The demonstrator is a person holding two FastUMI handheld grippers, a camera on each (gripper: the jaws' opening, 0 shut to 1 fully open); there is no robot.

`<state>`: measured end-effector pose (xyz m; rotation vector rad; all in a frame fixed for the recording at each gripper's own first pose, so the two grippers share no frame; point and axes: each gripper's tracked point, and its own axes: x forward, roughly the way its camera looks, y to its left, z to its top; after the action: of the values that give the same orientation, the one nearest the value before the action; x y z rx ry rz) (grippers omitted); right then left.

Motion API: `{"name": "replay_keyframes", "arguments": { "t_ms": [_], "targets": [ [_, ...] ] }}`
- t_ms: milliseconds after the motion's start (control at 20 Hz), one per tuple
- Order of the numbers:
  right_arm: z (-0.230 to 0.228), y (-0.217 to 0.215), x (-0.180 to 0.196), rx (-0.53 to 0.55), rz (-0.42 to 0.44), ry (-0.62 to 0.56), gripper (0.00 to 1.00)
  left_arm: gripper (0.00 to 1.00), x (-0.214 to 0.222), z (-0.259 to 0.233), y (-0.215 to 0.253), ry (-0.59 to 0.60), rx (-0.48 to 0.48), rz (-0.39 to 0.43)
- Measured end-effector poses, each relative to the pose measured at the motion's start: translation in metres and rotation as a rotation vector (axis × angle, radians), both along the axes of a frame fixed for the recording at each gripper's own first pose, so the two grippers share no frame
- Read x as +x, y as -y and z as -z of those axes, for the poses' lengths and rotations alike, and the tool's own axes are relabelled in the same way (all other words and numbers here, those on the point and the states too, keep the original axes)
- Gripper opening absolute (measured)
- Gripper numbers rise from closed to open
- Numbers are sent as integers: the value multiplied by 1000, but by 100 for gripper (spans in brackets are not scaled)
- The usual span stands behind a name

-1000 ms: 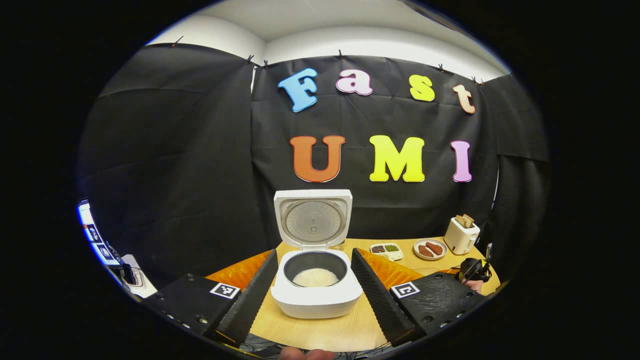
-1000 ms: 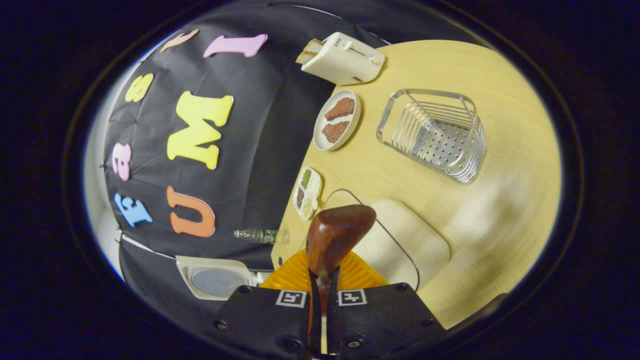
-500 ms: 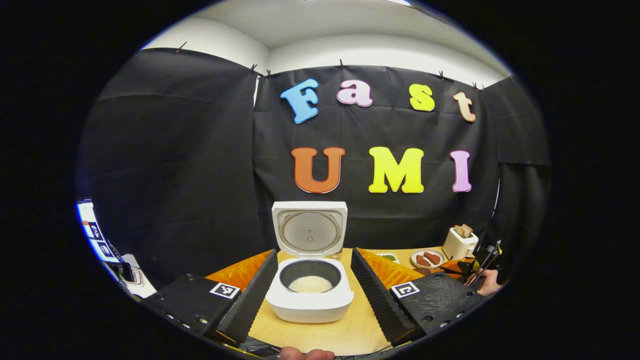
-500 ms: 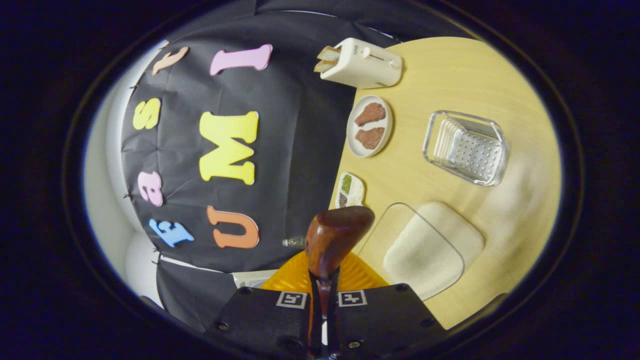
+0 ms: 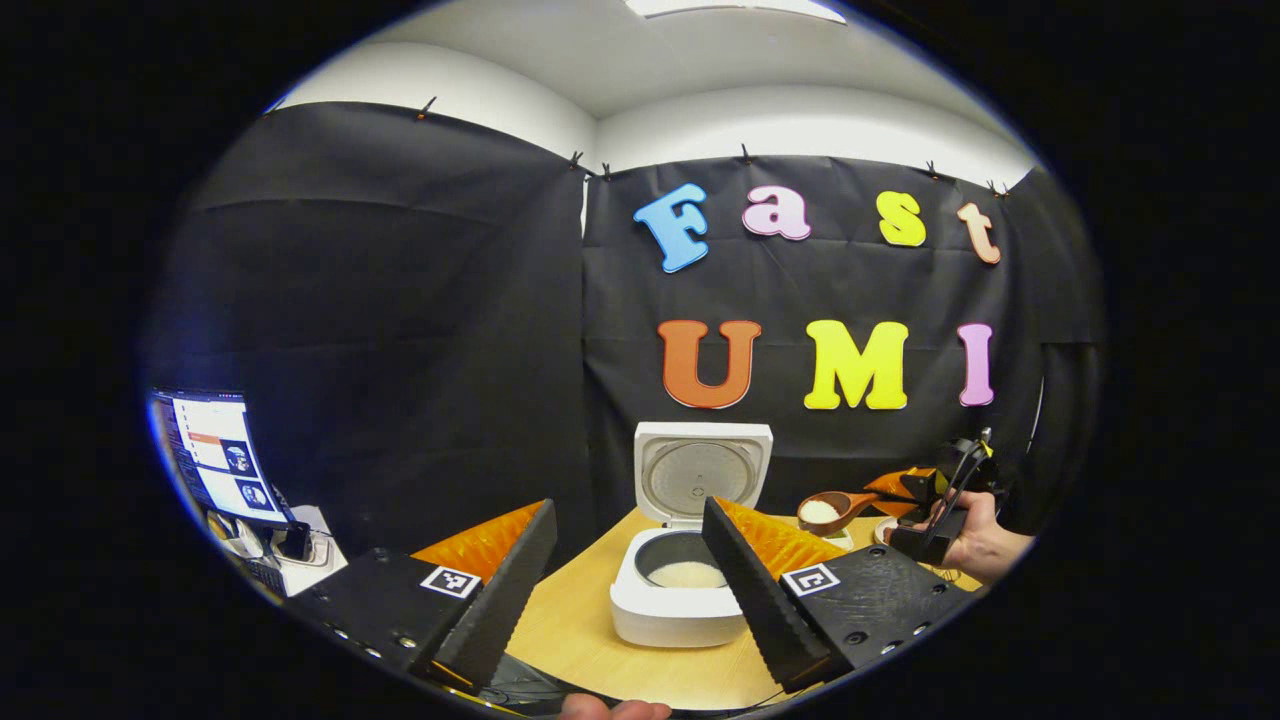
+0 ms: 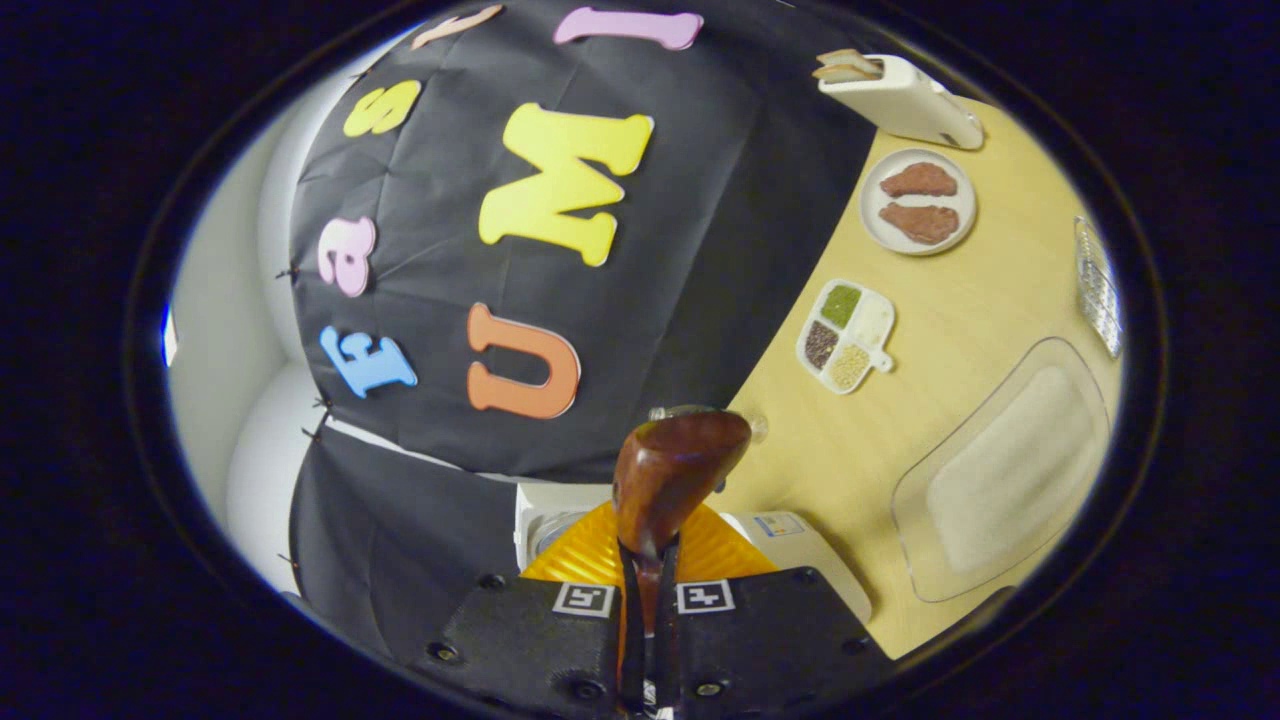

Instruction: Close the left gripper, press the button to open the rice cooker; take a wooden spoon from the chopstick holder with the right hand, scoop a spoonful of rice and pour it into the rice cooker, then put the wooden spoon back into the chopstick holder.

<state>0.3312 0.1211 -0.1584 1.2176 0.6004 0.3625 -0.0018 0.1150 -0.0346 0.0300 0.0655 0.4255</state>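
The white rice cooker (image 5: 668,610) stands on the wooden table (image 5: 570,640) with its lid (image 5: 702,478) up and white rice in its pot. My left gripper (image 5: 628,510) is open and hangs apart from the cooker, on the near side. A hand (image 5: 985,545) holds my right gripper (image 5: 925,490) to the right of the cooker. It is shut on the wooden spoon (image 5: 830,512), whose bowl carries rice, above and right of the pot. In the right gripper view the spoon (image 6: 678,478) sticks out of the shut right gripper (image 6: 648,565), with the cooker (image 6: 800,548) just behind it.
A clear tray of rice (image 6: 1010,475) lies right of the cooker. The wire chopstick holder (image 6: 1098,285) sits at the far right edge. A seasoning dish (image 6: 848,335), a plate of meat (image 6: 918,200) and a toaster (image 6: 900,90) line the back. A monitor (image 5: 210,455) stands at the left.
My right gripper has swung the spoon away from the rice tray and holder to beside the cooker. The left gripper has drawn back and turned left, so the cooker sits right of centre.
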Motion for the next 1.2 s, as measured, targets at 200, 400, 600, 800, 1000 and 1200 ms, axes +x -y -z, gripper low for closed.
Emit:
{"name": "replay_keyframes", "arguments": {
  "t_ms": [200, 400, 600, 800, 1000, 1200],
  "targets": [
    [4, -65, 20, -95, -72, 23, 9, 94, -7, 2, -16, 6, -3, -36],
    [13, -104, 36, -303, -111, 110, 9, 94, -12, 5, -34, -11, 11, -77],
    [26, -132, 35, -496, -166, 193, 10, 94, -15, 9, -50, -21, 10, -112],
    [26, -150, 28, -683, -214, 301, 10, 94, -14, 14, -54, -13, -4, -111],
    [11, -162, 24, -844, -239, 431, 10, 94, -18, 16, -67, -22, 7, -99],
    [-4, -177, 16, -995, -264, 582, 10, 94, -17, 18, -69, -19, 4, -83]
  ]
}}
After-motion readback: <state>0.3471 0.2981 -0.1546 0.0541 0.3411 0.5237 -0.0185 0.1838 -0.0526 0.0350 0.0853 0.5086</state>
